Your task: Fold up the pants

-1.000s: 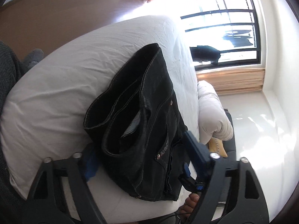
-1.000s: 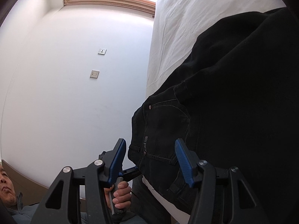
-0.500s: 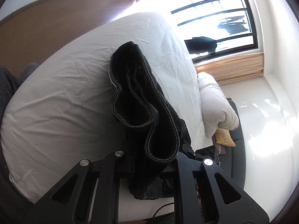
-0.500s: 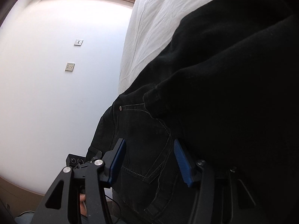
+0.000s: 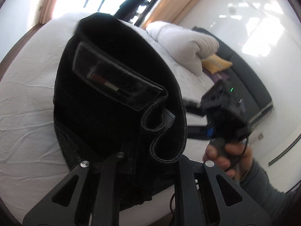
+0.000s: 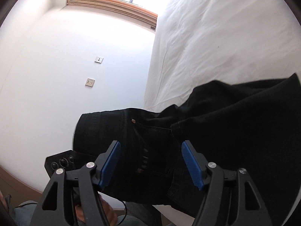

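Your left tongs [image 5: 144,162] are clamped on the bunched waistband of the black pants [image 5: 116,98], lifting that end clear of the bed [image 5: 24,98] so it can carry over as a fold; your right tongs [image 6: 150,160] stand wide apart, blue pads either side of the denim, gripping nothing. Left tongs tilt up toward the window; your right hand [image 5: 229,156] holds its tool just beside, level with the bed's edge.
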Tool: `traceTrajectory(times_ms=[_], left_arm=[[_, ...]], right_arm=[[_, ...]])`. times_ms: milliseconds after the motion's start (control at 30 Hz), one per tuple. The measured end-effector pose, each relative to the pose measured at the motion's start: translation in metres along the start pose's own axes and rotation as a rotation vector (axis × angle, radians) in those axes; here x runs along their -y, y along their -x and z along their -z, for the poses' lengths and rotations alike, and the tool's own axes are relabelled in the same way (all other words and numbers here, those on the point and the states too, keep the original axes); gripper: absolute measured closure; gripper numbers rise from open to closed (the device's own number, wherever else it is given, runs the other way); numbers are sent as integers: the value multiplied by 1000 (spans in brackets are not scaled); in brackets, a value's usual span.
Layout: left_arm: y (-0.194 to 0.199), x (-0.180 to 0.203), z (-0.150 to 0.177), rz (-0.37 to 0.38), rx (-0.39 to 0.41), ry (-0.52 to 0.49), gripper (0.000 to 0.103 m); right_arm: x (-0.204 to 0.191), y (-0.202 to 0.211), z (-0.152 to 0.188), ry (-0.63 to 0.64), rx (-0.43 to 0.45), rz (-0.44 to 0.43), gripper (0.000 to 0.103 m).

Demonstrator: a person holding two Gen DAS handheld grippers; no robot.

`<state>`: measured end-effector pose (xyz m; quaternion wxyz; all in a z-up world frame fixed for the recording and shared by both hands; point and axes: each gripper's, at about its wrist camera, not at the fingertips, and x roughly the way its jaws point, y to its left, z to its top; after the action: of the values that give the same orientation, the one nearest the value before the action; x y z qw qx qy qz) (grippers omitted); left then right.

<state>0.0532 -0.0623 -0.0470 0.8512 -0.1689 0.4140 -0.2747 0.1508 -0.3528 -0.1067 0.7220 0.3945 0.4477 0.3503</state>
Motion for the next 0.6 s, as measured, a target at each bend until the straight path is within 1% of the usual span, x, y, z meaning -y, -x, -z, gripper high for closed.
traceTrajectory(times_ms=[33, 67, 167, 233, 300, 367, 400, 467, 500, 533, 567, 600], left_arm=[[-13, 7, 8, -7, -33, -25, 91], [-23, 14, 12, -9, -57, -51, 91], [-33, 32, 26, -28, -92, -142, 91], [-36, 37, 32, -47, -109, -174, 91], [-39, 44, 37, -69, -128, -203, 91], [-45, 55, 39, -95, -136, -249, 91], [-51, 64, 36, -105, -139, -271, 91], [-59, 74, 31, -129, -139, -329, 91], [-62, 79, 31, -139, -142, -351, 91], [-65, 84, 33, -145, -146, -369, 91], [-70, 88, 35, -151, -152, -381, 91], [-74, 90, 36, -155, -161, -386, 91]], right_arm=[[-2, 9, -1, 10, 2, 9, 23], [-4, 15, 0, 20, -1, 19, 21], [-2, 21, 3, 38, -36, 50, 16], [6, 22, 9, 27, -58, 79, 15], [15, 28, 14, 13, -68, 89, 15], [16, 22, 17, 14, -76, 90, 15], [15, 19, 17, 16, -85, 103, 15], [19, 11, 15, 9, -107, 156, 16], [21, 7, 15, 9, -116, 173, 17], [23, 5, 14, 16, -121, 193, 29], [25, 3, 13, 25, -130, 207, 37], [25, 3, 11, 29, -128, 207, 47]])
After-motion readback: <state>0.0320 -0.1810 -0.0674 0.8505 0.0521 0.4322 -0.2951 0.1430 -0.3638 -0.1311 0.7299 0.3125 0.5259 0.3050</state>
